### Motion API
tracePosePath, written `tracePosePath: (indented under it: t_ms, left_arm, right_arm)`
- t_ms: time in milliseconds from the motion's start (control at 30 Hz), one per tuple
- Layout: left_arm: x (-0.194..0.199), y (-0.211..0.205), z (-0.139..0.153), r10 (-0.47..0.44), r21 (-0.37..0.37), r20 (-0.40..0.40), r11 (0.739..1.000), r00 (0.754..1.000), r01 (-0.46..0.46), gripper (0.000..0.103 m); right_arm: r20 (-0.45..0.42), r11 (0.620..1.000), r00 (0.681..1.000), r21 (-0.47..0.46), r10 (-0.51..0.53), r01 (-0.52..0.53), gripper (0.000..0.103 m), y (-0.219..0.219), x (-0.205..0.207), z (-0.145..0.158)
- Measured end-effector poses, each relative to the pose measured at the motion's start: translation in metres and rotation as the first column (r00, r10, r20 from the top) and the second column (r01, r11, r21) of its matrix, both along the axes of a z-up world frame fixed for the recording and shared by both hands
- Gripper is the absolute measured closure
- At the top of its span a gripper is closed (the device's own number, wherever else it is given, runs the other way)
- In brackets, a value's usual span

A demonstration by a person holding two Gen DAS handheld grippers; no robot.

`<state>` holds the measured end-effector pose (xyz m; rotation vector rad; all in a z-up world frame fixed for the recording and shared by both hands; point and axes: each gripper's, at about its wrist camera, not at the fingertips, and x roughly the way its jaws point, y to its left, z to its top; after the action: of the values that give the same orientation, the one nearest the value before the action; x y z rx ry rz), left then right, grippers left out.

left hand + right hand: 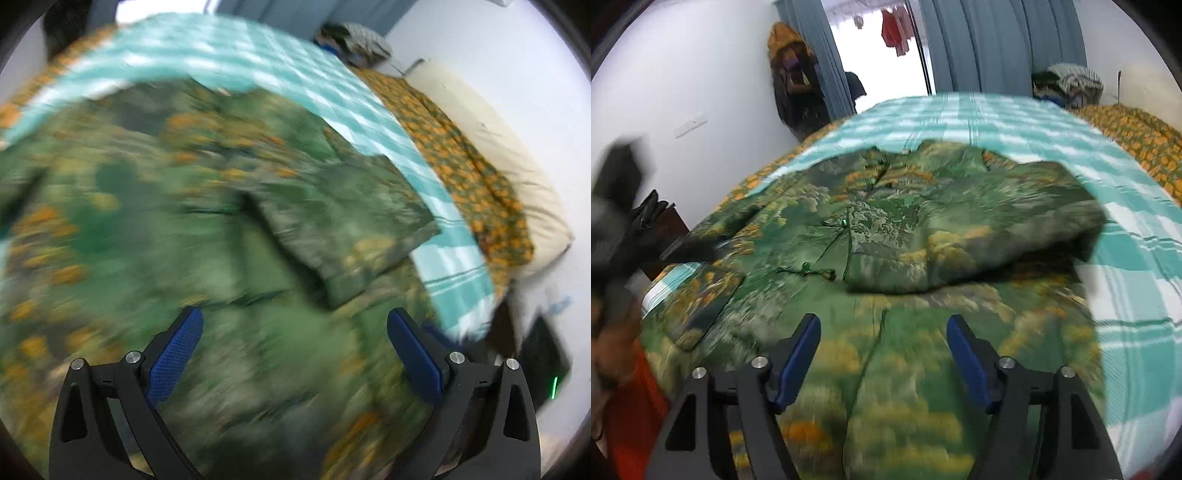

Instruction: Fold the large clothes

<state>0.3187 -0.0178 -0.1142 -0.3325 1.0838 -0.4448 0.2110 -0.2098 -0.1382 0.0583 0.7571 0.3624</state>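
Note:
A large green garment with orange flower print (pixel 192 206) lies spread on the bed, with one side folded over its middle. It also shows in the right wrist view (pixel 923 229), where the folded part forms a thick flap on the right. My left gripper (pixel 295 321) is open and empty just above the cloth. My right gripper (pixel 882 328) is open and empty above the garment's near part. Both views are blurred by motion.
The garment rests on a teal checked sheet (pixel 1015 122) over an orange-patterned bedspread (pixel 476 173). A cream pillow (pixel 498 147) lies by the wall. A pile of clothes (pixel 1067 83) sits at the bed's far corner. The other gripper and hand (pixel 617 236) show at left.

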Motion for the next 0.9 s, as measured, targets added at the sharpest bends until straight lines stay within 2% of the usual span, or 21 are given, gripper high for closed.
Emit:
tracePosePath:
  t_ms: [67, 133, 167, 200, 267, 300, 400, 500, 600, 667, 833, 900]
  left_arm:
    - [0.032, -0.021, -0.017, -0.007, 0.013, -0.045, 1.000, 0.999, 0.007, 0.011]
    - [0.055, -0.035, -0.035, 0.011, 0.056, -0.095, 0.998, 0.995, -0.006, 0.027]
    - [0.069, -0.043, -0.047, 0.034, 0.086, -0.124, 0.996, 0.992, -0.023, 0.031]
    - [0.073, -0.044, -0.051, 0.050, 0.106, -0.127, 0.994, 0.991, -0.037, 0.039]
    - [0.078, -0.049, -0.054, 0.095, 0.160, -0.093, 0.984, 0.991, -0.079, 0.072]
    - [0.078, -0.049, -0.052, 0.099, 0.158, -0.089, 0.984, 0.991, -0.084, 0.095]
    - [0.074, -0.045, -0.033, 0.096, 0.131, -0.058, 0.987, 0.994, -0.087, 0.097]
    - [0.077, -0.034, 0.001, 0.080, 0.173, 0.034, 0.981, 0.996, -0.085, 0.097]
    - [0.101, -0.005, 0.022, 0.101, 0.217, 0.106, 0.969, 0.989, -0.122, 0.097]
    - [0.115, 0.015, 0.020, 0.131, 0.237, 0.110, 0.959, 0.985, -0.154, 0.097]
    - [0.130, 0.035, -0.018, 0.165, 0.266, 0.073, 0.947, 0.984, -0.179, 0.096]
    - [0.131, 0.032, -0.033, 0.165, 0.282, 0.077, 0.942, 0.983, -0.180, 0.096]
  right_arm:
    - [0.009, 1.000, 1.000, 0.016, 0.003, -0.004, 0.030, -0.002, -0.007, 0.004]
    - [0.007, 0.999, 1.000, 0.034, 0.006, -0.007, 0.029, -0.005, -0.010, 0.005]
    - [0.007, 0.999, 1.000, 0.046, 0.009, -0.009, 0.029, -0.008, -0.011, 0.005]
    - [0.008, 0.998, 1.000, 0.055, 0.012, -0.012, 0.030, -0.008, -0.011, 0.004]
    - [0.015, 0.997, 1.000, 0.069, 0.018, -0.019, 0.030, -0.011, -0.011, 0.005]
    - [0.023, 0.997, 1.000, 0.074, 0.020, -0.021, 0.029, -0.014, -0.011, 0.005]
    - [0.043, 0.997, 0.999, 0.079, 0.003, -0.006, 0.030, -0.024, -0.014, 0.006]
    - [0.052, 0.993, 0.998, 0.111, -0.046, 0.040, 0.030, -0.041, -0.011, 0.010]
    - [0.046, 0.983, 0.992, 0.150, -0.116, 0.108, 0.030, -0.062, 0.003, 0.015]
    - [0.039, 0.980, 0.987, 0.136, -0.153, 0.146, 0.030, -0.073, 0.018, 0.019]
    - [0.003, 0.977, 0.978, 0.042, -0.210, 0.210, 0.032, -0.099, 0.097, 0.026]
    - [-0.035, 0.978, 0.977, 0.019, -0.209, 0.210, 0.043, -0.103, 0.131, 0.022]
